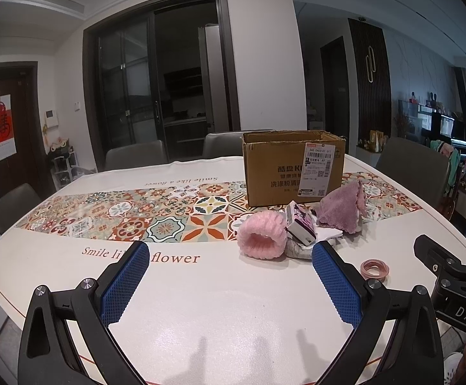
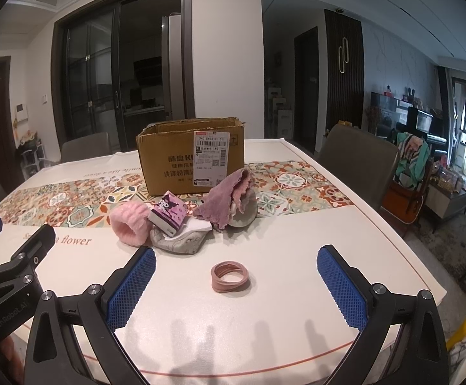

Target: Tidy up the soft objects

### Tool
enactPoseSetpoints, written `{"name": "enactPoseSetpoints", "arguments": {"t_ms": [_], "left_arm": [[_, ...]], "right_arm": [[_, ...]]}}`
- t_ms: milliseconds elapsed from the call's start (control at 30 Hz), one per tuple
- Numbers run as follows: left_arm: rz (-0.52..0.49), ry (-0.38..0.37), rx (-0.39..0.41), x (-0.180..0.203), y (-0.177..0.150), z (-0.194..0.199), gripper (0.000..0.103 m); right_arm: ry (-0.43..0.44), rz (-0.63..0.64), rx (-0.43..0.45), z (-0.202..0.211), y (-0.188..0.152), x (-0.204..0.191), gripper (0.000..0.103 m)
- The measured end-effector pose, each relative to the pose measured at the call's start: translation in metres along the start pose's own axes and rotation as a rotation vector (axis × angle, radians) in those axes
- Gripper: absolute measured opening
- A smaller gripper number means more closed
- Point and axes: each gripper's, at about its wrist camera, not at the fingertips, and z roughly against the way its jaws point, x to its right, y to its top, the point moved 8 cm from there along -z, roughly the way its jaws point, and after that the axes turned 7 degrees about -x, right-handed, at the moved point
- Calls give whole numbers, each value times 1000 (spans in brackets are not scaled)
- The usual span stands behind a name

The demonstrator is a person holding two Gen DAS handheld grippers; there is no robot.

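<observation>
Near the table's [image 2: 297, 240] middle, soft items cluster before a cardboard box [image 2: 191, 157]. Left gripper [image 1: 229, 282] and right gripper [image 2: 236, 285] are spread, empty. Only the right view fully shows the hair ties [image 2: 230, 276].

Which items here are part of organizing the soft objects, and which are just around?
Part of the job:
pink fluffy band
purple cloth
grey fabric piece
pink hair ties
cardboard box, probably the container

Just around:
small tissue pack, possibly part of it
chairs
patterned table cover
</observation>
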Motion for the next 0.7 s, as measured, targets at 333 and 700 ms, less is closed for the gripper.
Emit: {"name": "enactPoseSetpoints", "arguments": {"t_ms": [333, 700], "left_arm": [[0, -2, -6, 1, -3, 0, 103], [27, -41, -72, -2, -8, -17, 103]], "right_arm": [[2, -2, -10, -7, -5, -5, 102], [11, -12, -48, -17, -11, -5, 102]]}}
